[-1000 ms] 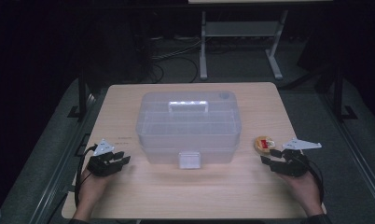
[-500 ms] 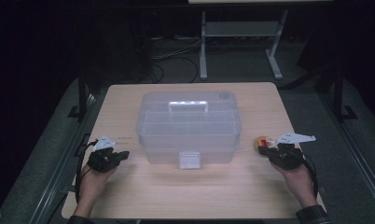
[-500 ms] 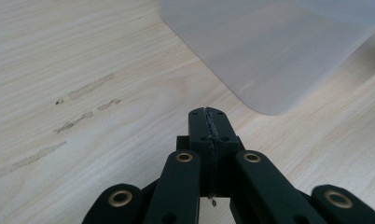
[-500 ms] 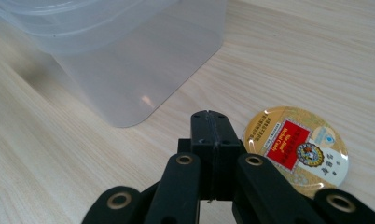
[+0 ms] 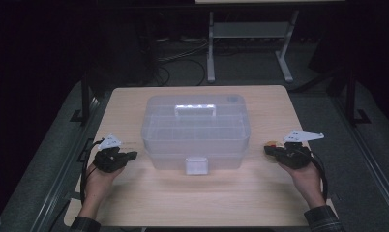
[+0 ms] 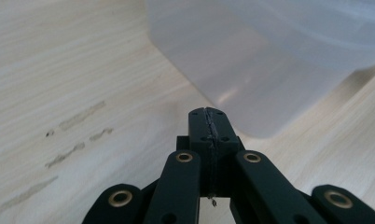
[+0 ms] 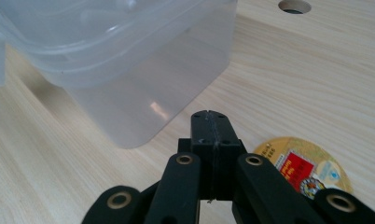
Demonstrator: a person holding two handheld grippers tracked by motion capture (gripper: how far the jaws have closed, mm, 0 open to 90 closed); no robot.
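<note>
Opening the clear plastic box (image 5: 196, 133) looks like the job ahead of you, so start from its white latch (image 5: 196, 165), which sits in the middle of the front wall facing you, with the lid down and the handle (image 5: 196, 110) lying flat on top. The box stands in the middle of the bench (image 5: 192, 198), and each hand-held gripper is well off to one side of it, touching nothing. To do this well, bring one tip in under the lower edge of the latch and steady the lid or a side wall with the other, since a light, empty-looking box is likely to slide if you pry at it alone.

Your left hand-held gripper (image 5: 129, 155) has its jaws pressed together with nothing between them, and it points toward the box's left front corner. Your right hand-held gripper (image 5: 268, 149) is likewise pressed together and empty, aimed at the right front corner. Both hands sit low over the bench with the forearms coming in from your side. Just beside the right tip lies a small round sticker (image 7: 307, 166); keep clear of it as you move in.
</note>
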